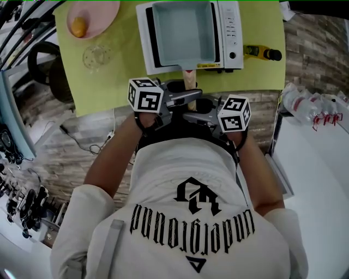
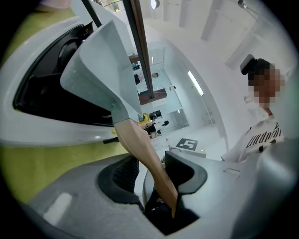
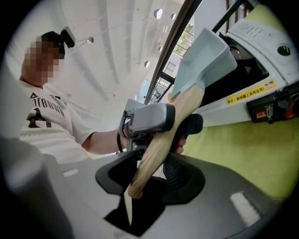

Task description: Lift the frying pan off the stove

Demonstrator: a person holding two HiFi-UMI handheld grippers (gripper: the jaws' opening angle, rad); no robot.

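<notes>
A square pale-grey frying pan (image 1: 182, 30) sits on a white stove (image 1: 143, 38) on the yellow-green table (image 1: 117, 82). Its wooden handle (image 1: 189, 79) points toward me. My left gripper (image 1: 191, 97) reaches in from the left and my right gripper (image 1: 192, 113) from the right, just below it. In the left gripper view the handle (image 2: 140, 144) runs down between the jaws of the left gripper (image 2: 149, 168), which is shut on it. In the right gripper view the right gripper (image 3: 152, 170) clamps the handle's rounded end (image 3: 161, 144), below the pan (image 3: 205, 60).
A pink plate (image 1: 101, 13) with an orange fruit (image 1: 79, 26) and a clear glass (image 1: 97, 55) stand at the table's left. A yellow-and-black tool (image 1: 262, 53) lies right of the stove. A white counter (image 1: 316, 163) with plastic bottles (image 1: 311, 103) is at the right.
</notes>
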